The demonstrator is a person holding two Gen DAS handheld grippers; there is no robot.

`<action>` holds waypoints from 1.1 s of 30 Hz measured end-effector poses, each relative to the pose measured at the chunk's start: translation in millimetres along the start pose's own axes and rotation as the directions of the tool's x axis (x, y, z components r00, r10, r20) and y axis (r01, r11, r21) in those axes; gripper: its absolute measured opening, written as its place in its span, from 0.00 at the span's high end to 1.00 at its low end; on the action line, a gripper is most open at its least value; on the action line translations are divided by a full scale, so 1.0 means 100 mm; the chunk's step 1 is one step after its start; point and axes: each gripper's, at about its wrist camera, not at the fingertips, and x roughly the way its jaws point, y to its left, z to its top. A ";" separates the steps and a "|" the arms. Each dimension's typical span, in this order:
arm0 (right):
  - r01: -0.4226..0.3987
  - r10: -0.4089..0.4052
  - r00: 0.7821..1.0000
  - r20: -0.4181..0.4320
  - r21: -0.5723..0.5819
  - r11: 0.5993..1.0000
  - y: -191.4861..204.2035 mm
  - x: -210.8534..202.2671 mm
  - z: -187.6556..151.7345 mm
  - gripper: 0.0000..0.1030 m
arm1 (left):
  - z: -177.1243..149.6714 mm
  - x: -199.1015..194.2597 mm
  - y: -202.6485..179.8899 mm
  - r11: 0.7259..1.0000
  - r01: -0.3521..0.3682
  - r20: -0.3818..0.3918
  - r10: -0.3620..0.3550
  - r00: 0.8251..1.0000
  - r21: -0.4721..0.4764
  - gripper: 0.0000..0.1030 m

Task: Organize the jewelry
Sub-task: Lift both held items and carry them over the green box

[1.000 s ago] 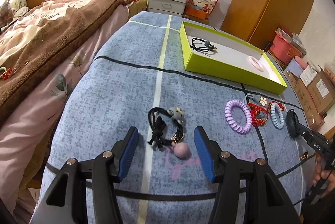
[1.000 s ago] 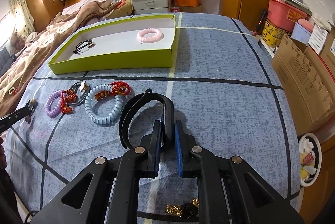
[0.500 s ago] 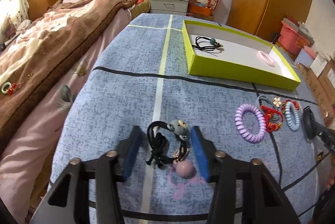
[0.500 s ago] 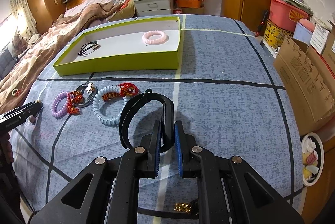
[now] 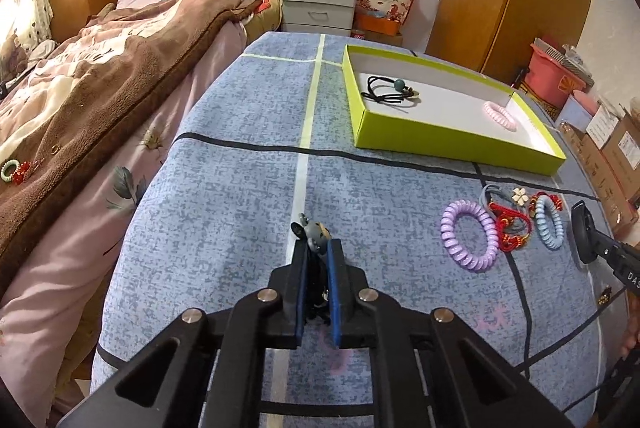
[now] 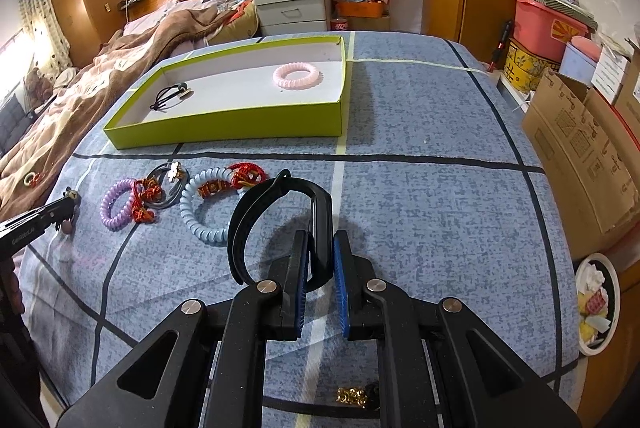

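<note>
Pinching the soft black hair tie (image 5: pixel 314 242) at its bunched cord, the left tool (image 5: pixel 316 264) is clenched on it, low over the desk (image 5: pixel 240 196). It looks light and floppy. The right tool (image 6: pixel 320 260) clamps a stiff black headband (image 6: pixel 276 212).

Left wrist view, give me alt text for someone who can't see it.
The left gripper is shut on a black hair tie with a grey charm on a blue patterned tablecloth. Beyond, a green tray holds two hair ties; more coil ties lie to the right.
</note>
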 end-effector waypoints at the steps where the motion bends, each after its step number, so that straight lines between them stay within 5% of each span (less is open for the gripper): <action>1: -0.001 0.001 1.000 0.003 0.001 1.000 0.00 -0.01 0.00 0.87 | 0.00 -0.01 0.00 1.000 0.005 0.004 -0.005 1.000 -0.003 0.92; 33: -0.048 0.049 0.995 0.085 -0.012 0.999 0.11 -0.18 0.34 0.87 | 0.43 -0.30 -0.34 0.989 0.141 0.127 -0.144 0.981 0.031 0.94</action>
